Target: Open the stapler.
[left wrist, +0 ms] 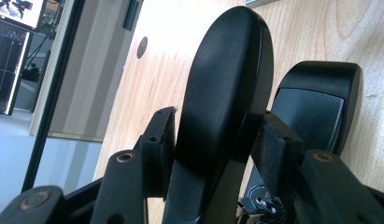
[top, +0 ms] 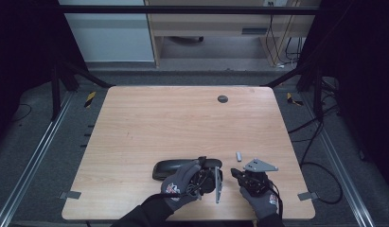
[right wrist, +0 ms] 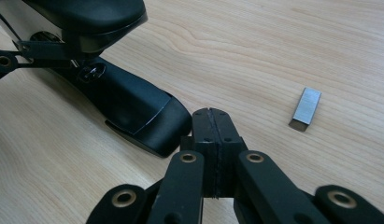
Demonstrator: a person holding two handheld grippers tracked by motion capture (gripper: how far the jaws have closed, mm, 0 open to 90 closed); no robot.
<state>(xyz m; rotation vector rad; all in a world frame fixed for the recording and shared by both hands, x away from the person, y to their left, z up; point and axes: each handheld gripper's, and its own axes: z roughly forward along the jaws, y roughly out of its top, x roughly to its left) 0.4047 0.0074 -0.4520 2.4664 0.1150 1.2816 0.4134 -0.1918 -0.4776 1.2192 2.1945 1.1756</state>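
1. Pale wood counter (top: 182,118), dim room, dark frame rails around it. Both of my gloved hands sit at the near edge.
2. Left gripper (left wrist: 217,135): jaws pinching the stapler lid (left wrist: 227,84) across its width, one pad on each flank. The lid stands swung up off the stapler base (left wrist: 316,107), which lies flat on the counter near the front edge, just left of centre.
3. Right gripper (right wrist: 212,116): jaws pressed together with nothing between them, tips hovering just beside the nose of the base.
4. Staple strip (right wrist: 306,108) lies loose on the wood a little beyond and right of the right gripper, apart from the stapler.
5. My read of the step: hold the lid open and load the strip. To do it well I'd hold the left pinch firm and steady so the lid cannot snap down. I'd spread the right jaws and take the strip by its long sides. Then I'd bring it level over the channel and lower it in without tilting.
6. Hard to make out:
   - The lid and my left hand cover the magazine channel, so I cannot tell if it is empty.
   - The hinge end shows as a glint of metal and no more.
   - How far the pads overlap the lid is cut off at the bottom of the left gripper view.
7. Far side: a round grommet (top: 222,99) in the counter, then cabinets and cables, too dark to read.
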